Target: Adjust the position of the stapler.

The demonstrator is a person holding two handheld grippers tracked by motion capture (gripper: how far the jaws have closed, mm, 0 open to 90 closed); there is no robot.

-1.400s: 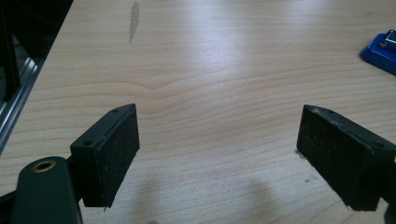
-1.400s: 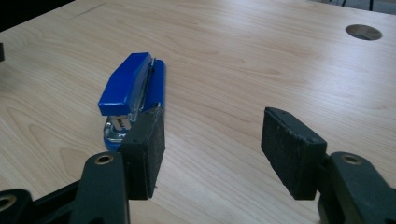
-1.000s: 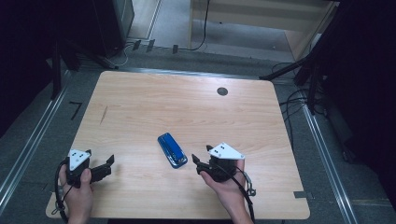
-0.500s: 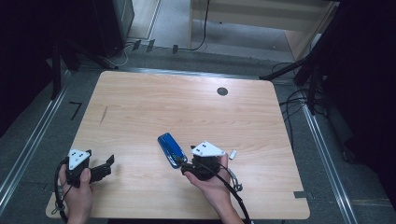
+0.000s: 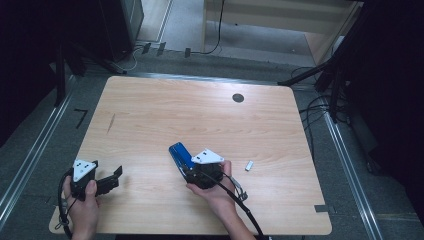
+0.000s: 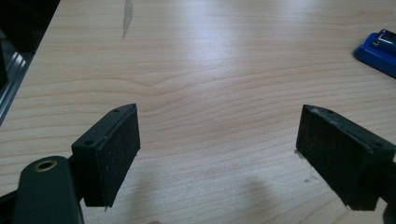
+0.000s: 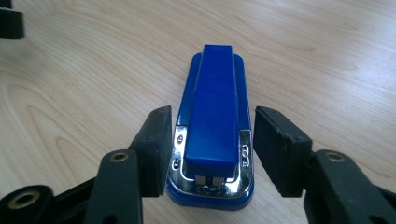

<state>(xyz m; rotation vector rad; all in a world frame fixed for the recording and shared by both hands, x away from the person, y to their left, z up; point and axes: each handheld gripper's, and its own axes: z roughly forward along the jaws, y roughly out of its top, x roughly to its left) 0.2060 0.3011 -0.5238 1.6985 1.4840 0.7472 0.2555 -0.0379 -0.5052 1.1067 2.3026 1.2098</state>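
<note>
A blue stapler [image 5: 178, 152] with a chrome rear end lies on the wooden table [image 5: 200, 115], a little front of centre. My right gripper [image 5: 186, 171] stands open astride the stapler's [image 7: 215, 112] rear end. In the right gripper view its [image 7: 213, 119] jaws flank the chrome sides with narrow gaps on both sides. Near the front left corner my left gripper [image 5: 114, 180] is held open by a hand. Its [image 6: 219, 144] pads are wide apart over bare wood, and the stapler's [image 6: 376, 49] tip shows far to the right.
A small white piece [image 5: 248, 165] lies on the table just right of the right hand. A black round grommet [image 5: 238, 98] sits in the tabletop at the back right. Cables and dark stands surround the table on the floor.
My right gripper has moved left up to the stapler and now straddles its rear end. The small white piece came into sight where the hand was. The left gripper has not moved.
</note>
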